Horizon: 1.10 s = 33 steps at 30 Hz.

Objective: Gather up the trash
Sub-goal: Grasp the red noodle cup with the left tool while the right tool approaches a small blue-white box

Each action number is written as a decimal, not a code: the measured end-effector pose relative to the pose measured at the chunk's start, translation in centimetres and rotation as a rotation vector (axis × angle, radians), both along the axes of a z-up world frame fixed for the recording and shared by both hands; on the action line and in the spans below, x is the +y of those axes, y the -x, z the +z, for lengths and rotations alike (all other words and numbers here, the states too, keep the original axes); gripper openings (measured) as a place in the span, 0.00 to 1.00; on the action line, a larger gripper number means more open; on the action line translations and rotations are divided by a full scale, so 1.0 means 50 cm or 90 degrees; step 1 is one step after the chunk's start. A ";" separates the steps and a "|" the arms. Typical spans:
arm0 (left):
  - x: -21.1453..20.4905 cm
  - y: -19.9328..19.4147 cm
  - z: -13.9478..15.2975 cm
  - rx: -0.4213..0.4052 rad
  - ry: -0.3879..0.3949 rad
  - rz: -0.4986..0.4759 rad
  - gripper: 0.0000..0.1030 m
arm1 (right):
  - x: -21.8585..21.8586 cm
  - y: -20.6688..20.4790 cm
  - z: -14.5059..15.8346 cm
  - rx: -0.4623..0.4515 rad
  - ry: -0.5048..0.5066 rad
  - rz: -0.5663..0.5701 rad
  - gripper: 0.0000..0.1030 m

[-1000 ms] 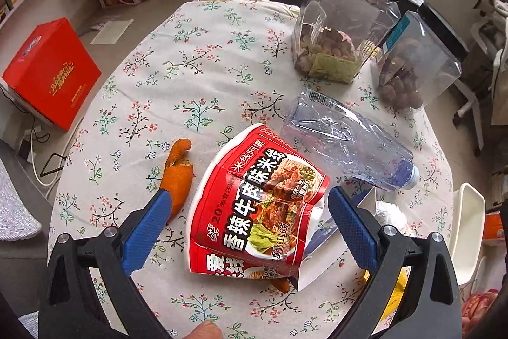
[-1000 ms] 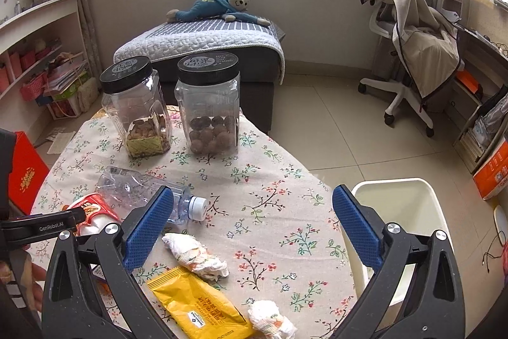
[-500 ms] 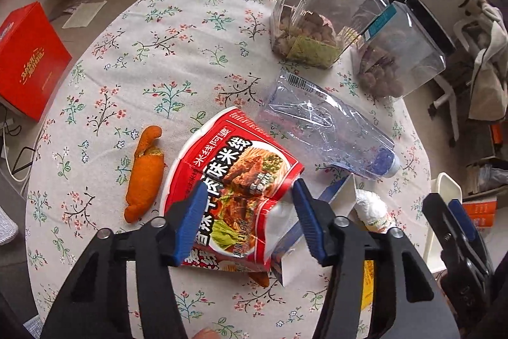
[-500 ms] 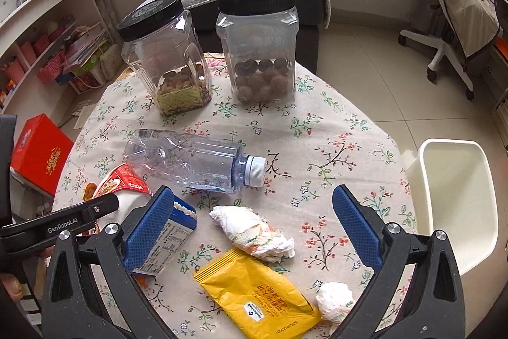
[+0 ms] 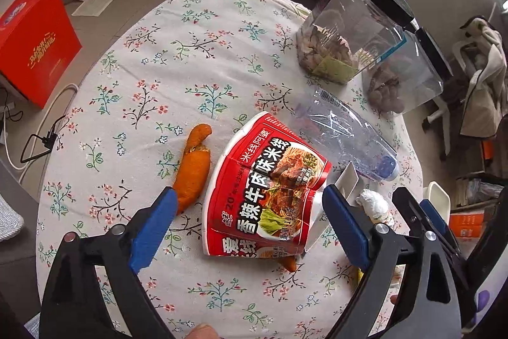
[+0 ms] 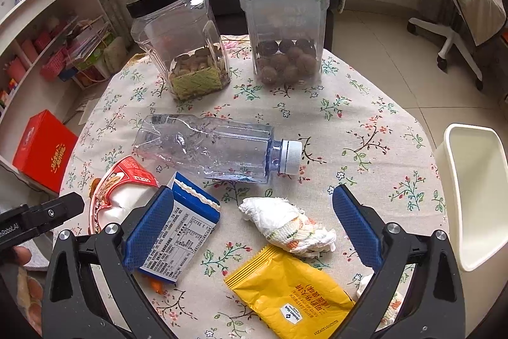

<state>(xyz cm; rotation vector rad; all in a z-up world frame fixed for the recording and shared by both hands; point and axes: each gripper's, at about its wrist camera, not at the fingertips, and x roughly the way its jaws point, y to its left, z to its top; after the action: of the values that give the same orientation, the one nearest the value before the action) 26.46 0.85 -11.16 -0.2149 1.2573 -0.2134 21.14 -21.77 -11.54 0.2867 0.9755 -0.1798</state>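
left wrist view: the left gripper is held above the red noodle cup, its jaws opening, the pads clear of the cup between them. right wrist view: the right gripper is spread wide over the crumpled tissue, beside the blue carton and yellow wrapper on the floral tablecloth.

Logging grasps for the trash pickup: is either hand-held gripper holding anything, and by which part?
Nothing is held. The left hand-held gripper, jaws opening, straddles the red noodle cup without touching; the right hand-held gripper hangs open above the crumpled tissue.
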 end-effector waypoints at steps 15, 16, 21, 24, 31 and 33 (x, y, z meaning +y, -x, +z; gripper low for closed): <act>-0.021 -0.018 -0.060 0.048 0.024 -0.015 0.86 | -0.042 -0.007 0.001 0.008 -0.014 -0.023 0.93; -0.016 -0.016 -0.052 0.042 0.030 -0.011 0.86 | -0.040 -0.008 0.000 0.009 -0.013 -0.021 0.93; 0.010 -0.002 0.010 -0.009 0.034 0.013 0.85 | -0.014 -0.014 -0.010 0.024 -0.014 -0.001 0.93; 0.025 0.010 0.063 -0.060 0.031 0.027 0.85 | 0.017 -0.021 -0.019 0.037 -0.019 0.017 0.93; 0.042 0.028 0.126 -0.131 0.008 0.045 0.86 | 0.117 -0.044 -0.049 0.058 0.006 0.069 0.93; 0.047 0.032 0.127 -0.132 0.001 0.048 0.86 | 0.123 -0.047 -0.067 0.075 -0.002 0.064 0.93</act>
<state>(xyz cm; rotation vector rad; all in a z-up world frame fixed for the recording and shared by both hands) 24.87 3.21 -4.82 -0.2349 1.0411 -0.1667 23.50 -15.64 -14.88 0.2305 1.1038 -0.1042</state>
